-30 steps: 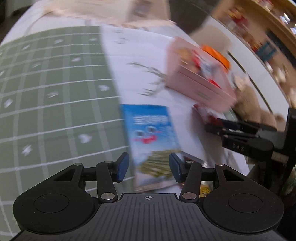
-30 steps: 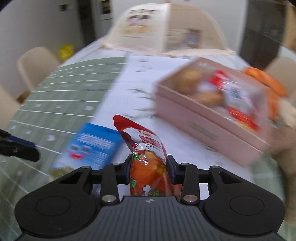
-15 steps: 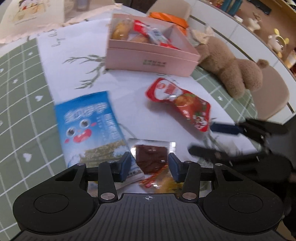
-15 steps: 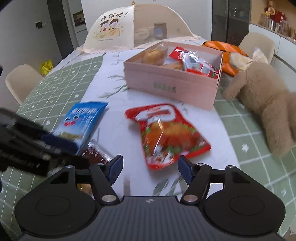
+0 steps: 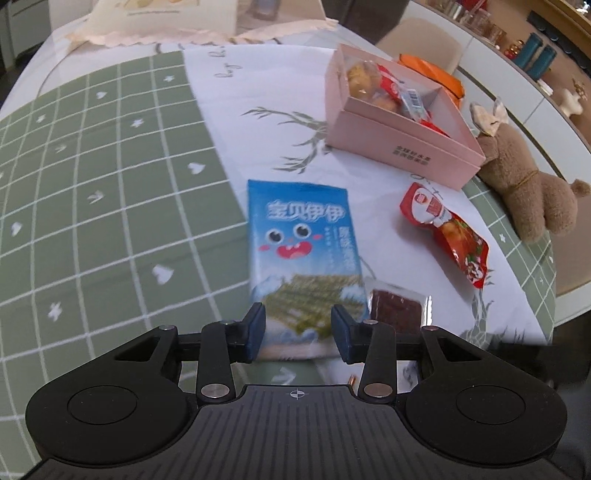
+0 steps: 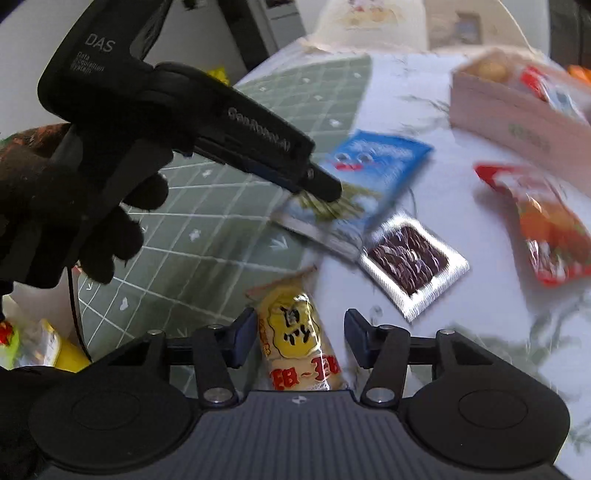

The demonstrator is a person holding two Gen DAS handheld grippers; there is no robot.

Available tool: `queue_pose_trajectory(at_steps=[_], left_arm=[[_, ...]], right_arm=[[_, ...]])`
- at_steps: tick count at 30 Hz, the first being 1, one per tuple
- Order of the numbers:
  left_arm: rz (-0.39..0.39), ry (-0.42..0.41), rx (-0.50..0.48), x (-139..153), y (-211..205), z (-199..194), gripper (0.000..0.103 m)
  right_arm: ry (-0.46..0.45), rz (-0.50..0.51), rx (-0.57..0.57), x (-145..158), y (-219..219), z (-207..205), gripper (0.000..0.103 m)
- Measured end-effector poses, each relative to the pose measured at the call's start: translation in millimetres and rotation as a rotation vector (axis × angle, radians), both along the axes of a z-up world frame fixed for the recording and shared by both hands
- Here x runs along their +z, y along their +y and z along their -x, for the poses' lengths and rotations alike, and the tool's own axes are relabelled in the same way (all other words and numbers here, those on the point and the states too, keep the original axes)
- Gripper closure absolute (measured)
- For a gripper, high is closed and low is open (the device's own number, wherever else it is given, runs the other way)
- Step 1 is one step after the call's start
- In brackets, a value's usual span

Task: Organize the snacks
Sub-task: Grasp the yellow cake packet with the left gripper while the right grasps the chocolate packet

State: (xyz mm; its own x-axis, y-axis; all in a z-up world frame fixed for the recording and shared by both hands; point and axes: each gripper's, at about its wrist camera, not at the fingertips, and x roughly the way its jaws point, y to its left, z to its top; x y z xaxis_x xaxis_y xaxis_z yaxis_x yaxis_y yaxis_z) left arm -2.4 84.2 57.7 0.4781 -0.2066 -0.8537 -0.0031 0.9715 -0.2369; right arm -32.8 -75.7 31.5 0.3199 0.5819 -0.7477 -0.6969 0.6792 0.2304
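A blue seaweed snack packet (image 5: 301,236) lies on the white cloth. My left gripper (image 5: 298,332) hangs over its near end, its jaws closing with the packet's end between them; I see no pad pressing on it. The right wrist view shows that gripper (image 6: 321,190) tipped down onto the blue packet (image 6: 373,162). My right gripper (image 6: 300,339) straddles a yellow rice-cracker packet (image 6: 295,332), jaws closing, with a gap still showing beside the right pad. A red packet (image 5: 443,236) and a brown jerky packet (image 6: 410,258) lie loose on the table. The pink box (image 5: 406,147) holds several snacks.
A brown plush bear (image 5: 524,184) lies right of the pink box, an orange bag (image 5: 432,70) behind it. A mesh food cover (image 5: 166,14) stands at the table's far end. A gloved hand (image 6: 55,206) holds the left gripper. More snack packets (image 6: 29,343) sit at the left edge.
My right gripper opened and let the red packet go onto the table, then swung left over the yellow packet. My left gripper shifted back over the blue packet and its jaws narrowed.
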Motion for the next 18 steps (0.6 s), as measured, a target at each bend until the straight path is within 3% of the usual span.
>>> queue_pose_trajectory(at_steps=[5,10,13,18], left_arm=[[0.038,0.040,0.021,-1,9,17,0.059],[0.105,0.097,-0.061,7,-7,34,0.059],[0.142,0.152,-0.125,7,-22,43,0.059],[0.192,0.235,-0.150,-8,-42,51,0.059]], right_arm=[[-0.237,0.116,-0.029,4,3,-22,0.033],[-0.158,0.139,-0.042,-17,4,-57,0.033],[-0.161,0.117,-0.102,-15,-6,-59,0.048],[-0.148,0.114,-0.213,-17,-37,-54,0.050]])
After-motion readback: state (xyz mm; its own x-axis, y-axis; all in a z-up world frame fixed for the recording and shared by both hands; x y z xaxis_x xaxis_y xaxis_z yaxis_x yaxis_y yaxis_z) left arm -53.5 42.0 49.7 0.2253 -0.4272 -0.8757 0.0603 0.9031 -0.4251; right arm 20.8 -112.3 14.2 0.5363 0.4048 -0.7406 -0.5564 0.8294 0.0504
